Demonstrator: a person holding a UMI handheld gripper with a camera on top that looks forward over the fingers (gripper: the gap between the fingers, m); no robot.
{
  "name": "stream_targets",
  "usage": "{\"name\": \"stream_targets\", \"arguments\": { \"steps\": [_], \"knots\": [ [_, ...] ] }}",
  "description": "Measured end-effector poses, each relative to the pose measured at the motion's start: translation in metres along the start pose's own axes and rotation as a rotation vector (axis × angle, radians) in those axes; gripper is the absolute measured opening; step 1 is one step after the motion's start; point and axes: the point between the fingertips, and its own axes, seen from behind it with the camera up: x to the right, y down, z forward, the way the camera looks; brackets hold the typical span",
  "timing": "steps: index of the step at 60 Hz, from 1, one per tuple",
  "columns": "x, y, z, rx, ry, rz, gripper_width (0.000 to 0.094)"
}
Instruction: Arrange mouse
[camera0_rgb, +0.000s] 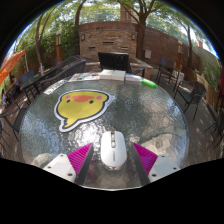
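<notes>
A white computer mouse (112, 149) lies on a round glass table (150, 115), pointing away from me. My gripper (113, 160) is open, and the mouse stands between the two fingers with a small gap on each side. The left pink pad (80, 158) and the right pink pad (146, 158) flank it. A yellow duck-shaped mouse pad (80, 105) lies on the table beyond the fingers, to the left of the mouse.
A dark laptop (113, 61) stands at the table's far edge, with a green object (148, 83) to its right. Patio chairs (188, 92) ring the table. A stone fireplace (108, 38) and trees stand behind.
</notes>
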Motion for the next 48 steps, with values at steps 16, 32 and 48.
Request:
{"name": "stream_targets", "arguments": {
  "steps": [16, 32, 48],
  "knots": [
    [-0.008, 0.001, 0.014, 0.012, -0.031, -0.026, 0.0449],
    [0.007, -0.007, 0.002, -0.014, 0.049, -0.001, 0.0373],
    [0.058, -0.143, -0.048, 0.179, 0.166, 0.120, 0.0373]
  ]
}}
